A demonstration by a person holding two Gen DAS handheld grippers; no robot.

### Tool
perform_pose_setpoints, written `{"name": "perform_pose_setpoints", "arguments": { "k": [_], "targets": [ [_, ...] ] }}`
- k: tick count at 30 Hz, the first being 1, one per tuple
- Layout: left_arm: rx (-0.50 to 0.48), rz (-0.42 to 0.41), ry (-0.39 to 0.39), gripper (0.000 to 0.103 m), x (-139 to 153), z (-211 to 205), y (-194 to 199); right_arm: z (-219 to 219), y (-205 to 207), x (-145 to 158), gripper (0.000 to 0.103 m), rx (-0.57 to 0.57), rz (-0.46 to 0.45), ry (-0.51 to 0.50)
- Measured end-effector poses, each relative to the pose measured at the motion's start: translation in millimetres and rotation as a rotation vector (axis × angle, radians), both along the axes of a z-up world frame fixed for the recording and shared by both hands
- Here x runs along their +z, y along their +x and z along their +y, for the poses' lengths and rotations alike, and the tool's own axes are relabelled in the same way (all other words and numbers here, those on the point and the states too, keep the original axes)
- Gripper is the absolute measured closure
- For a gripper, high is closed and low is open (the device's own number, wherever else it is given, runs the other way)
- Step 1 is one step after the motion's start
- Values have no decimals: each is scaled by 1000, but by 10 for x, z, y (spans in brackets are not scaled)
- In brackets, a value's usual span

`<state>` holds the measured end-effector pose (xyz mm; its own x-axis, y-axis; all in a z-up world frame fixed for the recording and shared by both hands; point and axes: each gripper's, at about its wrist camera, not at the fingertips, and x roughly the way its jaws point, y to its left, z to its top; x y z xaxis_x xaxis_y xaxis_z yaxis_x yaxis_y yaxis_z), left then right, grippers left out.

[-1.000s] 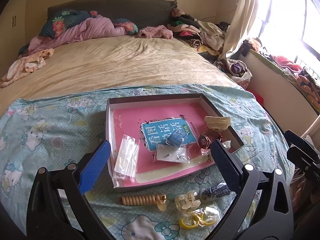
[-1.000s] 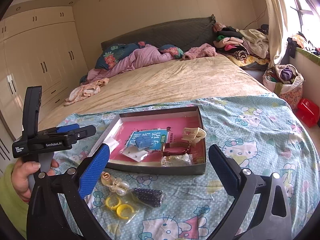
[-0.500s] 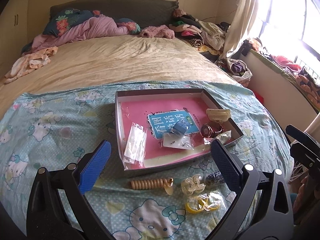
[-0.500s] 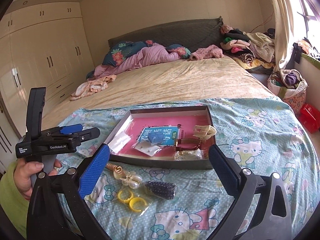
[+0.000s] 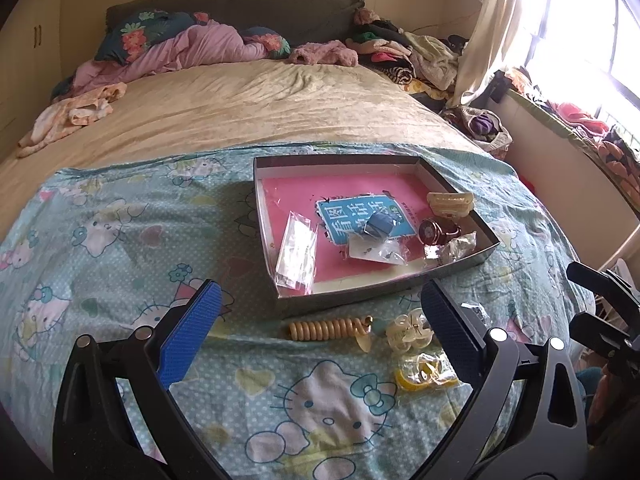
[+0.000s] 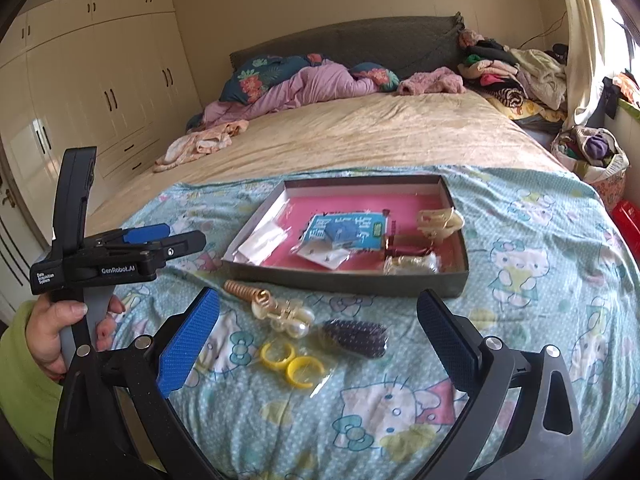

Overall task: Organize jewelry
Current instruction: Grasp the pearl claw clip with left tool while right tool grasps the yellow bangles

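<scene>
A shallow dark box (image 5: 352,299) (image 6: 340,280) lies on the patterned sheet, with a pink book in it. On the book lie a maroon watch (image 5: 434,232) (image 6: 408,250), a cream claw clip (image 5: 448,204) (image 6: 438,220), a blue piece (image 5: 378,224) and clear bags (image 5: 298,252). In front of the box lie a tan spiral hair tie (image 5: 326,328) (image 6: 240,290), a clear pearl clip (image 5: 408,330) (image 6: 290,318), bagged yellow rings (image 5: 424,374) (image 6: 290,360) and a dark beaded piece (image 6: 356,338). My left gripper (image 5: 320,300) and right gripper (image 6: 318,304) hang open above these loose pieces, holding nothing.
A hand in a green sleeve (image 6: 52,332) holds the left gripper (image 6: 160,240) at the left of the right wrist view. The beige bed (image 5: 260,104) stretches behind, with pillows and piled clothes (image 5: 408,52) at the headboard. Wardrobes (image 6: 80,92) stand at the left, a window (image 5: 580,20) at the right.
Both grippers have drawn back from the box, which looks smaller now. In the left wrist view the box has slid to the right. Both grippers stay open.
</scene>
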<state>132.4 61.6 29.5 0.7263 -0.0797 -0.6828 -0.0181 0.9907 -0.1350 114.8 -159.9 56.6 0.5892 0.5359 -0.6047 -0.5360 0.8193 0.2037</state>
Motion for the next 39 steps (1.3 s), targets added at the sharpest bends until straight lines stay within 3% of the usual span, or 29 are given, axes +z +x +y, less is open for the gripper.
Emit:
{"name": "perform_pose_setpoints", "arguments": {
  "k": [16, 39],
  "targets": [
    [-30, 33, 17, 10, -137, -36, -151, 386, -194, -416, 5, 86, 107, -88],
    [-60, 121, 13, 10, -516, -60, -228, 618, 12, -952, 5, 13, 265, -152]
  ]
}}
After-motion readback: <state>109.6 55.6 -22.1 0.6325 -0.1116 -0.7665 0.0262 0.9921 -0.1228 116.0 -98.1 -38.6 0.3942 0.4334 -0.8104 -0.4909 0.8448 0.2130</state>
